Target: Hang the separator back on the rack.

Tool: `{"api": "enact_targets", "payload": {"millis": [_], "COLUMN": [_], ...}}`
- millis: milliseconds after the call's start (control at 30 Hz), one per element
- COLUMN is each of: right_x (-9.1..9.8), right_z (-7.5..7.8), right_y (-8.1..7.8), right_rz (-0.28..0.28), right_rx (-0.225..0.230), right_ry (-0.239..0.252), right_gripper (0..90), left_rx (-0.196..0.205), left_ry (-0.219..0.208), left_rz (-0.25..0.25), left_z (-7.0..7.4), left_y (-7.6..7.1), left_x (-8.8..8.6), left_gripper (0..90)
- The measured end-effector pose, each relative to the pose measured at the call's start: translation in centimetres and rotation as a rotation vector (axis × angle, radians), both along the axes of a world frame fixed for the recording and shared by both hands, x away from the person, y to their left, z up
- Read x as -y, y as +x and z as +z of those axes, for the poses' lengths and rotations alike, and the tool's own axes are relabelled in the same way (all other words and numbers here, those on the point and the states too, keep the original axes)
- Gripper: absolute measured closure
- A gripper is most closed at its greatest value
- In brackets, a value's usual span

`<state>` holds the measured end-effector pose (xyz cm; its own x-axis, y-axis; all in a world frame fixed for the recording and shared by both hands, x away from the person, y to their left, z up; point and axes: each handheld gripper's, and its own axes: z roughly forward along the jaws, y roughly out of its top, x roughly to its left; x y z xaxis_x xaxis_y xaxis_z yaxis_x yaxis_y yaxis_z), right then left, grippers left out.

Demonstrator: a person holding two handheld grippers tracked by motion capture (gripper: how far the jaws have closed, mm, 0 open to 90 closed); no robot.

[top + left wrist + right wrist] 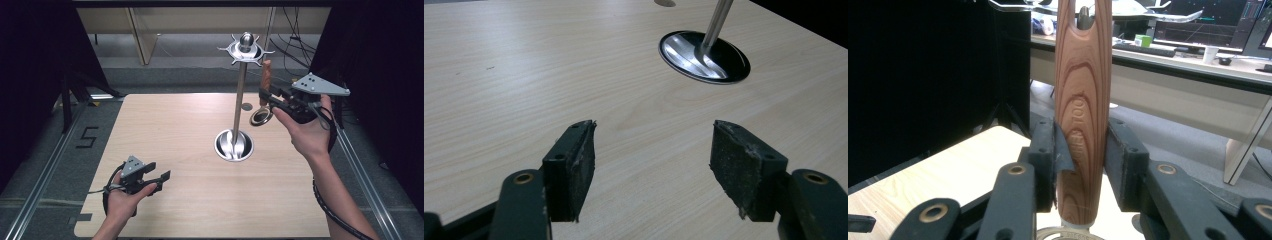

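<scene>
Dark curtains and a grey floor surround the pale wood-grain counter (pixel 175 150), which carries a tall polished steel utensil stand (pixel 239 100): a round mirrored base, a slim upright pole, and a star-shaped crown of hooks at the top. That stand is the landmark for everything else.

To the right of its pole, just below the crown, the right hand-held gripper (pixel 267 97) is clenched on the reddish-brown wooden handle of a kitchen utensil with a round metal head (pixel 261 116). The utensil is held upright, handle end up, and its head hangs clear of the counter. In the right gripper view both pads press the handle (pixel 1082 130) from either side, and the slot at its upper end sits just beneath the crown.

Well in front of the stand's base and to its left, the left hand-held gripper (pixel 150 179) rests low over the counter, released, with bare wood between its pads (pixel 574 165).

The step in hand looks like hanging the utensil on the stand. The next move probably calls for lifting the slotted handle tip to a hook, threading it on, then letting go.
</scene>
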<state>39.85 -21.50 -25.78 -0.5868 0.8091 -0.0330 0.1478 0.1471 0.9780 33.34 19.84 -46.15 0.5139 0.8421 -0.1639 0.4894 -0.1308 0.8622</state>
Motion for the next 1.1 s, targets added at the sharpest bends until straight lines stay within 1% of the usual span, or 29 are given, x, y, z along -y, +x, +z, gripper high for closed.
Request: {"api": "enact_targets", "payload": {"millis": [67,100,167,200,267,467,600,633,667,833,867,900,967,1000,1100], "right_x": [0.01,0.0,0.0,-0.04,-0.04,-0.18,-0.25,-0.24,-0.33,-0.33,-0.46,-0.48,-0.47,-0.4,-0.53], "right_z": [-0.01,0.0,0.01,-0.01,-0.03,-0.01,0.0,0.04,0.03,0.07,0.05,0.04,0.02,0.03,-0.04], "right_y": [0.17,0.12,0.16,0.16,0.21,0.25,0.35,0.52,0.46,0.62,0.52,0.5,0.54,0.68,0.66], "right_rz": [0.0,-0.007,-0.01,-0.014,-0.012,-0.013,-0.01,-0.005,-0.015,-0.008,-0.011,-0.01,-0.009,-0.006,-0.009], "right_rx": [0.009,-0.005,-0.008,-0.018,-0.026,-0.033,-0.04,-0.03,-0.038,-0.027,-0.052,-0.058,-0.055,-0.042,-0.054], "right_ry": [0.001,0.005,0.008,0.018,0.02,0.03,0.027,0.014,0.027,0.015,0.032,0.035,0.031,0.019,0.026], "right_gripper": [68.9,68.9,68.9,68.9,68.9,68.9,68.8,68.9,68.9,68.9,68.8,68.9,68.8,68.9,68.9], "left_rx": [0.005,0.005,0.005,0.005,0.005,0.006,0.006,0.005,0.005,0.004,0.004,0.004,0.003,0.002,0.001], "left_ry": [0.009,0.009,0.01,0.009,0.008,0.004,0.005,0.005,0.005,0.007,0.006,0.007,0.011,0.01,0.011], "left_rz": [-0.004,-0.004,-0.005,-0.005,-0.006,-0.006,-0.004,-0.004,-0.005,-0.006,-0.007,-0.007,-0.011,-0.01,-0.01], "left_z": [0.03,0.03,0.04,0.04,0.04,0.03,0.04,0.05,0.05,0.05,0.05,0.05,0.05,0.05,0.04], "left_y": [0.0,0.0,0.0,0.0,-0.01,0.01,0.0,0.0,0.0,0.0,0.0,-0.01,-0.01,0.0,0.0], "left_x": [-0.03,-0.03,-0.03,-0.03,-0.03,-0.05,-0.05,-0.04,-0.04,-0.05,-0.04,-0.04,-0.06,-0.04,-0.02], "left_gripper": [34.0,34.0,34.0,34.0,34.0,34.0,34.0,34.1,34.1,34.1,34.1,34.1,34.1,34.1,34.1]}}
